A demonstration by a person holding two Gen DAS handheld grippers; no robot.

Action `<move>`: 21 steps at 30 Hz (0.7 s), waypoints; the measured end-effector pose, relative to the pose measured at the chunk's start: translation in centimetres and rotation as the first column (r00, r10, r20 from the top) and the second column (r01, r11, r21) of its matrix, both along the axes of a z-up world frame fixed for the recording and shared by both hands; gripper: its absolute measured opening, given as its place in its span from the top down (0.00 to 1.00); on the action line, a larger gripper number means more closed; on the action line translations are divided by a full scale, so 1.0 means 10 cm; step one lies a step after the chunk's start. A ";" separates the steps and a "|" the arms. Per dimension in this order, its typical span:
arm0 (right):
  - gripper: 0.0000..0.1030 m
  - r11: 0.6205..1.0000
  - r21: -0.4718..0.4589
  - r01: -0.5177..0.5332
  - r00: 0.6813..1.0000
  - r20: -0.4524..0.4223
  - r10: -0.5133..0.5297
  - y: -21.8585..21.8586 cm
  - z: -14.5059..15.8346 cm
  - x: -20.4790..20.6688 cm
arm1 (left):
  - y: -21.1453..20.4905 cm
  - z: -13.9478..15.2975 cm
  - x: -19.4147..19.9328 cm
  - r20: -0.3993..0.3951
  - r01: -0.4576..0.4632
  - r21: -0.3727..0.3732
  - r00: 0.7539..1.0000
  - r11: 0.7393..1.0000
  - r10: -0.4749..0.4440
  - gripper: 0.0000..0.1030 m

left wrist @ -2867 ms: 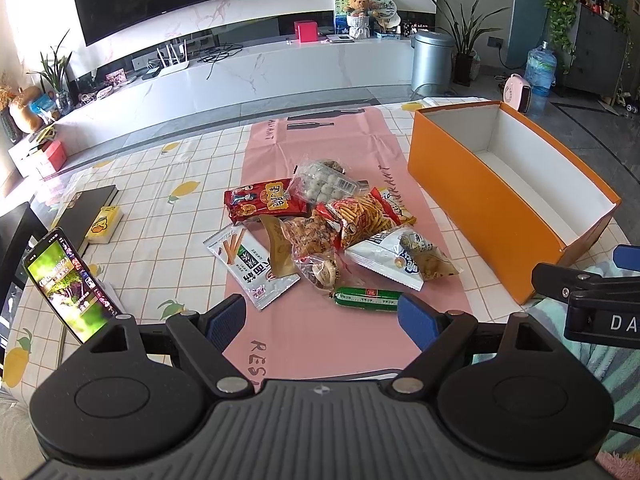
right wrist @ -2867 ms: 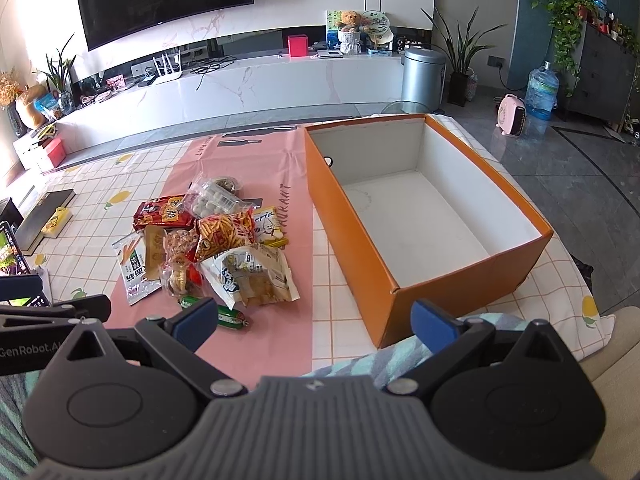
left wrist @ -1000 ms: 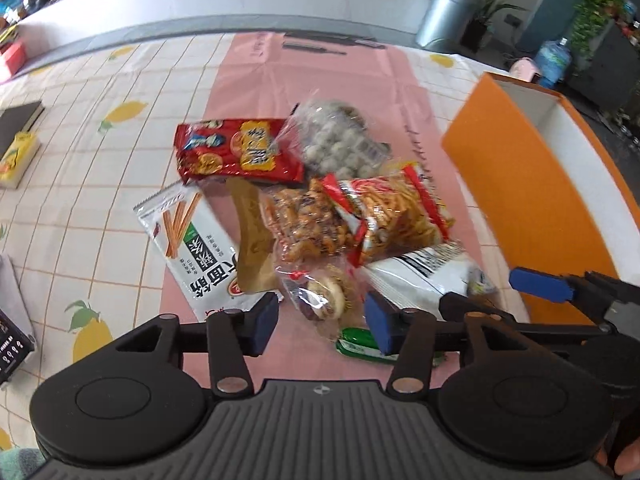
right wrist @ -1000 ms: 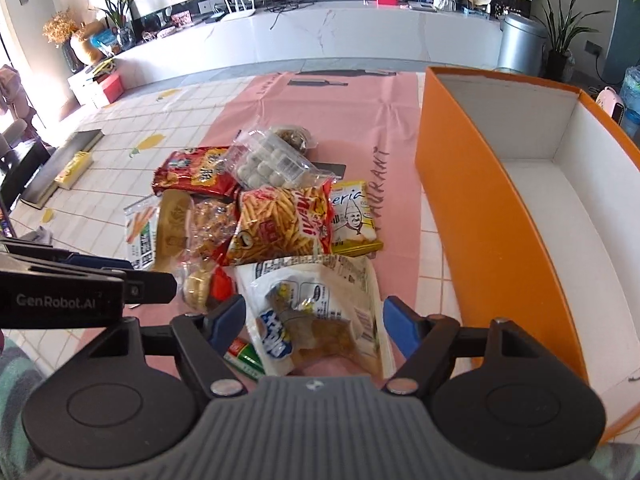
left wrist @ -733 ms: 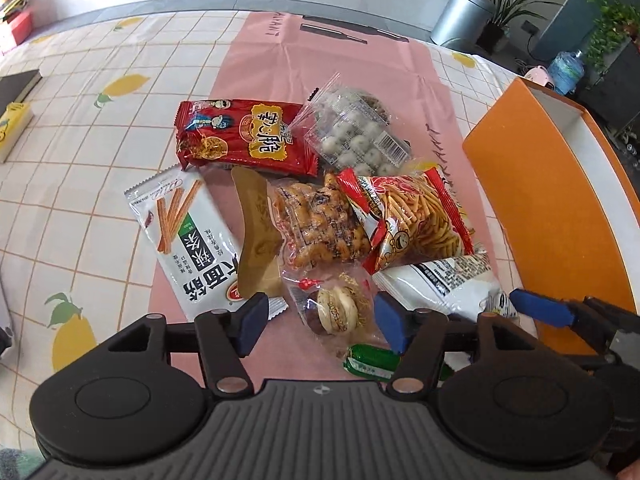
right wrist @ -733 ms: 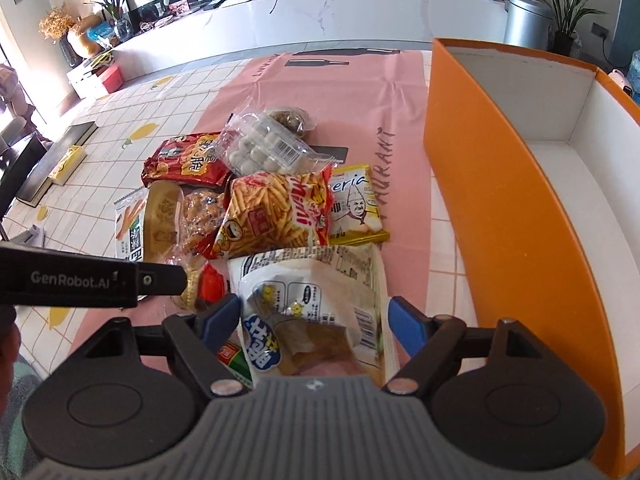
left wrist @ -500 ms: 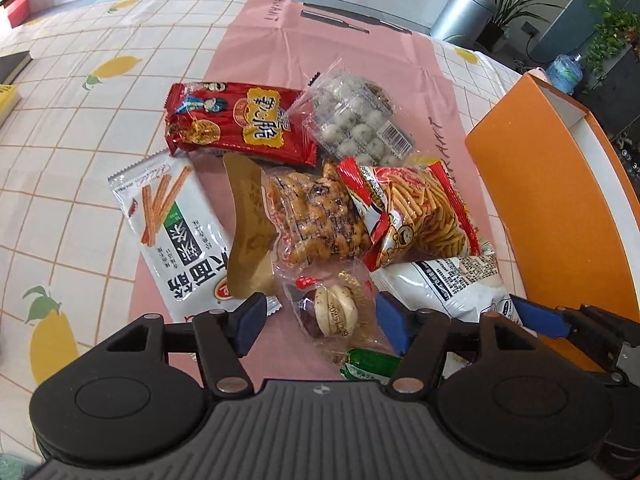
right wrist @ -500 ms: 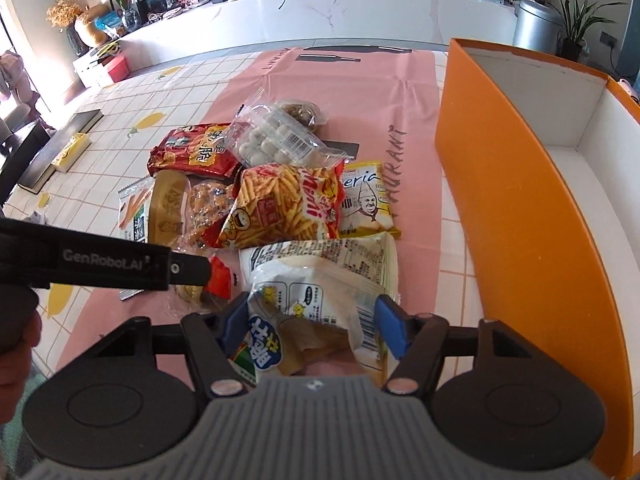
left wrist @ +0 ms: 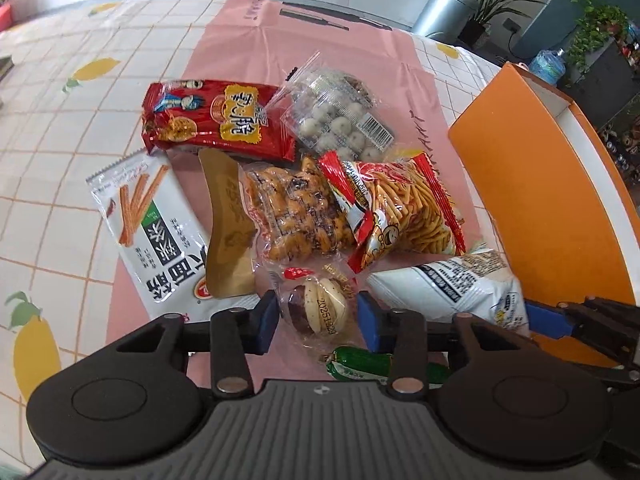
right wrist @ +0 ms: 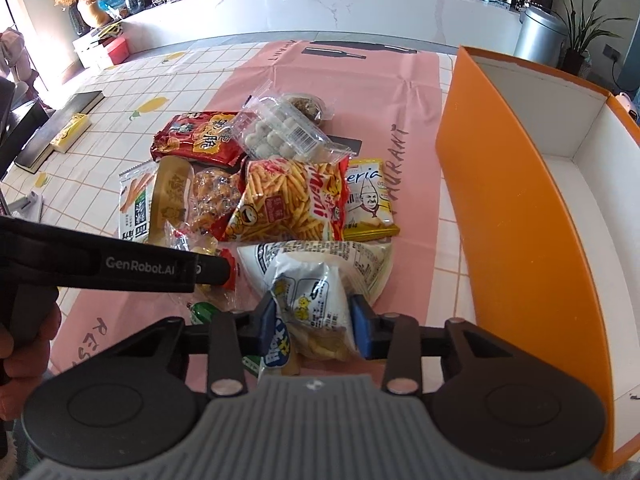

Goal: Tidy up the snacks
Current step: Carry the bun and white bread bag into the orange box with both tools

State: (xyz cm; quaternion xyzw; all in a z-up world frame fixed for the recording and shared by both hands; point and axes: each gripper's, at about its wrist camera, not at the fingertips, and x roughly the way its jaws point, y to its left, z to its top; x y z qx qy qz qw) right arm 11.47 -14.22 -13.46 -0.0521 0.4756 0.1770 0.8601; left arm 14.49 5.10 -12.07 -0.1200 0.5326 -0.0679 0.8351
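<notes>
A pile of snack packs lies on a pink mat (left wrist: 256, 48). My left gripper (left wrist: 318, 318) has its blue pads on either side of a clear pack with a round pastry (left wrist: 322, 306), closed in against its wrapper. My right gripper (right wrist: 314, 322) is shut on a white snack bag (right wrist: 316, 292), pinching and crumpling it. It also shows in the left wrist view (left wrist: 452, 286). The orange box (right wrist: 520, 216) stands open to the right, its white inside empty as far as I see.
Other packs: red crisps (left wrist: 212, 120), white stick-snack bag (left wrist: 148, 236), fries bag (right wrist: 292, 204), clear tray of white balls (right wrist: 280, 132), yellow pack (right wrist: 368, 204), green sausage (left wrist: 360, 366). A dark book and yellow box (right wrist: 72, 130) lie far left.
Both grippers moved forward and down to the pile. The left jaws narrowed around the pastry pack. The right jaws closed on the white bag and crumpled it.
</notes>
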 end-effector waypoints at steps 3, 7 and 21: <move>0.65 1.000 0.011 0.003 1.000 0.006 -0.003 -0.04 0.07 -0.03 | 0.01 0.09 -0.05 0.019 -0.011 0.006 1.000 1.000 0.010 0.56; 0.65 0.999 0.046 0.013 1.000 0.016 -0.014 -0.12 0.20 -0.09 | 0.02 0.25 -0.14 0.047 -0.018 0.020 0.999 1.000 0.017 0.56; 0.65 0.978 0.209 0.002 0.992 0.122 -0.029 -0.37 0.74 -0.43 | -0.04 0.91 -0.56 0.183 -0.032 0.088 0.983 0.996 0.016 0.58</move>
